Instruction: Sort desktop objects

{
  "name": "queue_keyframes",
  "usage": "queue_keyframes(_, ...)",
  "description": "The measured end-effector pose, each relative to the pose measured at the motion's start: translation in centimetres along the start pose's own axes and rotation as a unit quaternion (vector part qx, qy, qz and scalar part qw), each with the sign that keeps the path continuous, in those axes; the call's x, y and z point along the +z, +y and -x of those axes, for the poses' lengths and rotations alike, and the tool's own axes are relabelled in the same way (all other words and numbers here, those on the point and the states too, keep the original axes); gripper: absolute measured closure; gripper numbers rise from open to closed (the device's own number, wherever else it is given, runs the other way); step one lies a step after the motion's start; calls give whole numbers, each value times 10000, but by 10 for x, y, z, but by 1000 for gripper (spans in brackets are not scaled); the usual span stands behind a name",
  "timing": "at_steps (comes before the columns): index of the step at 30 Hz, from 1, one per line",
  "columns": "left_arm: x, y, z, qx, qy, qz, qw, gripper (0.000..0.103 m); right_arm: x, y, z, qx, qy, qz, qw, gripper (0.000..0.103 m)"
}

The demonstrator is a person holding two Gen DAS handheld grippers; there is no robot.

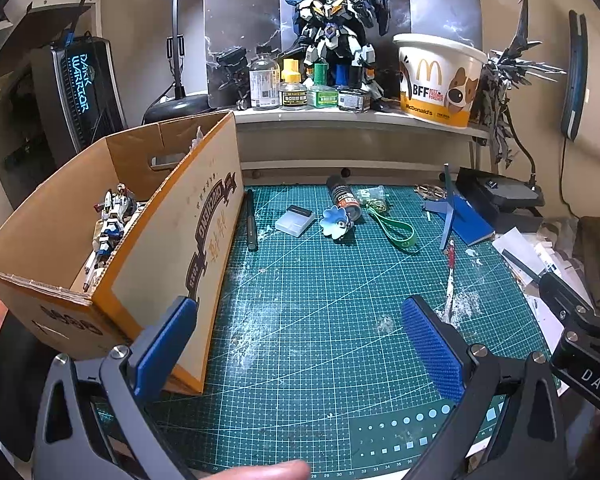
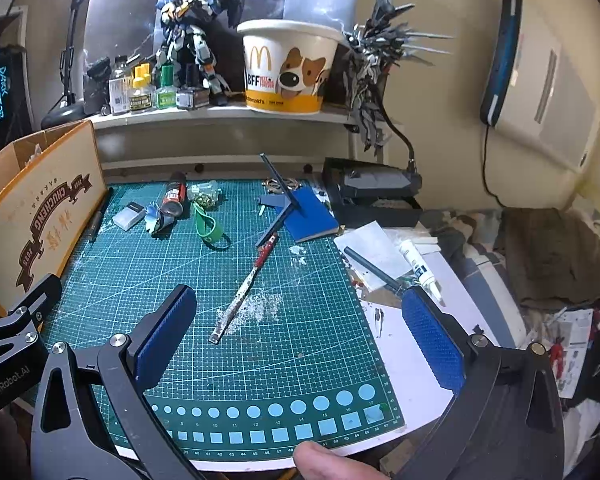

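I held my left gripper (image 1: 300, 348) and my right gripper (image 2: 300, 340) wide apart, gripping nothing, over the green gridded cutting mat (image 2: 300, 360). Just beyond lay a paint-crusted thin stick (image 2: 244, 292). Farther left sat a blue flower-shaped piece (image 1: 334, 222); the open brown cardboard box (image 1: 160, 240) stood at the left.

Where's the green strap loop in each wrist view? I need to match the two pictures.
Left wrist view: the green strap lies on the cutting mat, right of centre, just right of the dark can.
Right wrist view: the green strap lies left of centre, right of the same can.
Shared landmark: the McDonald's bucket on the shelf.
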State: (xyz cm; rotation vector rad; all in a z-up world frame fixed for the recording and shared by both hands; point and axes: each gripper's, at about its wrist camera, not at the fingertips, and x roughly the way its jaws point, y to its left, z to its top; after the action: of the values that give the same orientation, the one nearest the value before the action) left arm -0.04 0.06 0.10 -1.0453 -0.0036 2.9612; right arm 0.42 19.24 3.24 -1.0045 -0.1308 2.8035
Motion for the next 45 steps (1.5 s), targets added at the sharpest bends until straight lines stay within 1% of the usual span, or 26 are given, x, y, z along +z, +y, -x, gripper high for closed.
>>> queue_keyframes(8, 6, -3, 1, 107, 156, -132, 9997, 0, -1, 0, 1, 13, 59, 15, 10000, 0)
queue_keyframes(12, -1, -1, 1, 104, 78, -116, 9998, 0, -2, 0, 2, 21, 91, 23, 10000, 0)
queue_keyframes(20, -3, -2, -5, 120, 137, -206, 9996, 0, -4, 3, -3, 183, 123, 91, 9997, 0)
queue_keyframes(24, -5, -6, -6, 88, 88, -346, 9993, 0, -3, 1, -4, 537, 90, 85, 9985, 0)
queue_keyframes(26, -7, -8, -6, 1, 1, -418, 9991, 0, -2, -2, -5, 698, 52, 52, 9975, 0)
queue_keyframes(29, -9, -10, -11, -155, -10, -473, 9988, 0, -1, -8, -8, 1041, -72, 76, 9945, 0)
queue_keyframes(32, -12, -13, -20, -361, -24, -489, 9981, 0, 3, -18, -16, 1614, -169, 63, 9867, 2)
queue_keyframes(35, -15, -18, -25, -504, -196, -501, 9973, 0, 10, -26, -26, 1881, -211, 37, 9819, 9)
queue_keyframes(37, -15, -21, -28, -576, -353, -574, 9961, 0, 17, -30, -35, 2038, -239, 65, 9787, 9)
queue_keyframes(40, -13, -24, -37, -550, -443, -728, 9948, 0, 25, -29, -48, 2332, -278, 239, 9717, 11)
queue_keyframes(41, -13, -25, -41, -538, -445, -763, 9946, 0, 27, -28, -53, 2460, -273, 308, 9684, 15)
queue_keyframes(42, -12, -26, -46, -518, -424, -755, 9949, 0, 29, -26, -57, 2552, -256, 378, 9658, 21)
queue_keyframes(44, -9, -26, -55, -477, -386, -663, 9959, 0, 39, -16, -69, 2735, -235, 630, 9595, 28)
queue_keyframes(45, -8, -26, -61, -427, -377, -603, 9966, 0, 44, -10, -74, 2819, -258, 798, 9558, 30)
